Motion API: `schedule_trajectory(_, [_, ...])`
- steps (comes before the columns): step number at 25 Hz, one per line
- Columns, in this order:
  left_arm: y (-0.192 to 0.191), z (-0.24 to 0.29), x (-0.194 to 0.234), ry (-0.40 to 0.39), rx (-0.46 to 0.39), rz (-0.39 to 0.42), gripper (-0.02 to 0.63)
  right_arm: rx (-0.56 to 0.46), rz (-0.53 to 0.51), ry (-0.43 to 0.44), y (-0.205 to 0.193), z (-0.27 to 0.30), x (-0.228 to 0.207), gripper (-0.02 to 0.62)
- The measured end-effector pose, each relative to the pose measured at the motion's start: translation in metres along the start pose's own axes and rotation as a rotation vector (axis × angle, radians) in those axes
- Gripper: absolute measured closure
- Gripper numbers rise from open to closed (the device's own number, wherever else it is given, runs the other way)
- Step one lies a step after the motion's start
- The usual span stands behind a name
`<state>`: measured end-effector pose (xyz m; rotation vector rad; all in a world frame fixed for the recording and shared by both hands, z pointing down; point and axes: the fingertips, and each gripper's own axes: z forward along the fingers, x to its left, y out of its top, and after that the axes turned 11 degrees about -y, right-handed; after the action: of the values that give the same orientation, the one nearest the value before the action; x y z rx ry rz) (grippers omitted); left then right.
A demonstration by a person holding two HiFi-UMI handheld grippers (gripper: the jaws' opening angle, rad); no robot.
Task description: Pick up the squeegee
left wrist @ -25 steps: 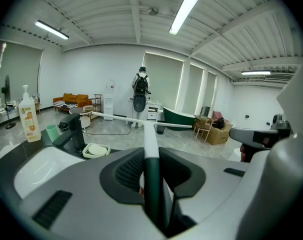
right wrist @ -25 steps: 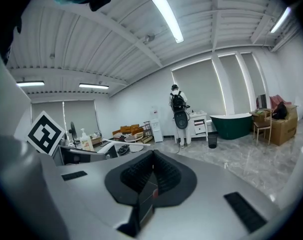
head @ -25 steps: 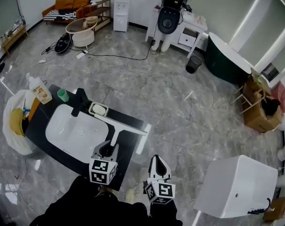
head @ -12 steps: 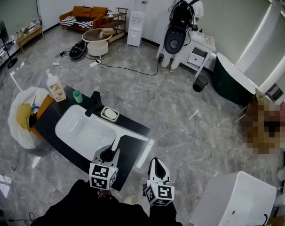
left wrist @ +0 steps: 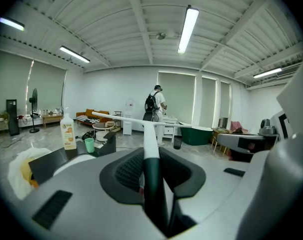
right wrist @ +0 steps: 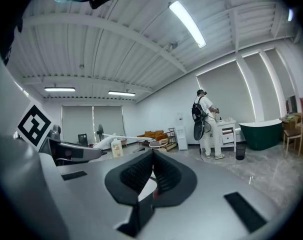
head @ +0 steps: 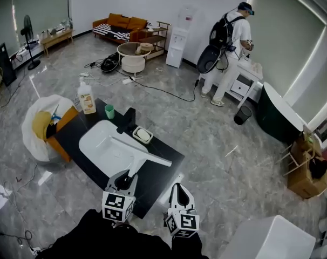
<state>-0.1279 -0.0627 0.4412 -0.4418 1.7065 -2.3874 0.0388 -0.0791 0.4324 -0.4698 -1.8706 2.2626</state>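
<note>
Left gripper view showed the squeegee [left wrist: 150, 134] gripped by its dark green handle, the white shaft running forward to a long thin blade bar carried crosswise and about level. It was judged light and stiff, with a smooth handle that could twist in a loose hold and a long bar that would lever against the wrist; the handle, close to the shaft, was judged the best place to be taken. In the head view it was seen held out over the white basin [head: 101, 144] and the black surface [head: 159, 172], apparently clear of both. The left tongs [left wrist: 151, 176] were closed part-way onto the handle, a ribbed pad pressed on each side. The right tongs [right wrist: 151, 176] were seen drawn together with nothing between them, held just beside the left pair and touching nothing. A soap bottle [head: 87, 99] and a green cup [head: 109, 111] were seen standing at the surface's far end.
</note>
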Motion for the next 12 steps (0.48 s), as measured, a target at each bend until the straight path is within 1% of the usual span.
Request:
schedule_trajectory(6, [-0.002,-0.04,0.007,0.075,-0.033,-0.01,0.5,-0.01,-0.021,0.083,0.004,-0.01,0.029,0.58])
schedule_trajectory(12, [-0.011,-0.074,0.017,0.148,-0.05,-0.027,0.5,-0.011,-0.039,0.162,0.001,-0.016,0.058,0.58])
